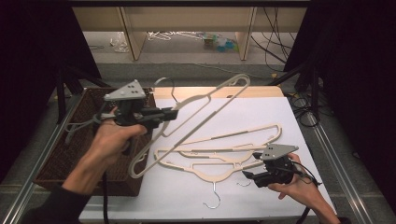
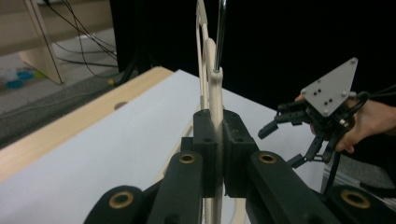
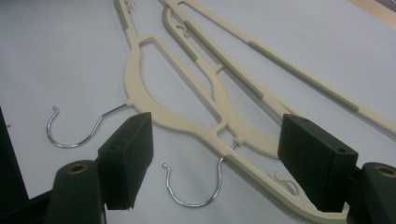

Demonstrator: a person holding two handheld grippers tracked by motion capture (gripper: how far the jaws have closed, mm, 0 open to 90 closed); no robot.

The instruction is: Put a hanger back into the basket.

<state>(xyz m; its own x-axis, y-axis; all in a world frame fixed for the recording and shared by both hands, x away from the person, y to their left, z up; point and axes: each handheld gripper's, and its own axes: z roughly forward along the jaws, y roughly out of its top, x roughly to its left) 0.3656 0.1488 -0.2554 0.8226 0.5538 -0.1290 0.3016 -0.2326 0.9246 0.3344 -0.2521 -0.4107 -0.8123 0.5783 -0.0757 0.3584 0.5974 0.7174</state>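
Left tongs point(image 1: 173, 113) clamp a raised hanger point(image 1: 196, 116); right tongs point(image 1: 247, 175) gape.

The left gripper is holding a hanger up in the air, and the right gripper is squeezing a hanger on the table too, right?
Not quite. The left gripper does hold a cream hanger up, its jaws shut on it. But the right gripper is not squeezing anything: the right gripper view shows its jaws standing wide apart above the hangers on the table, pressing on none.

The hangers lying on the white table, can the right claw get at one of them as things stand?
Probably yes: the right claw hangs open just over the hangers on the table, nothing between. The left claw holds another hanger up, clear.
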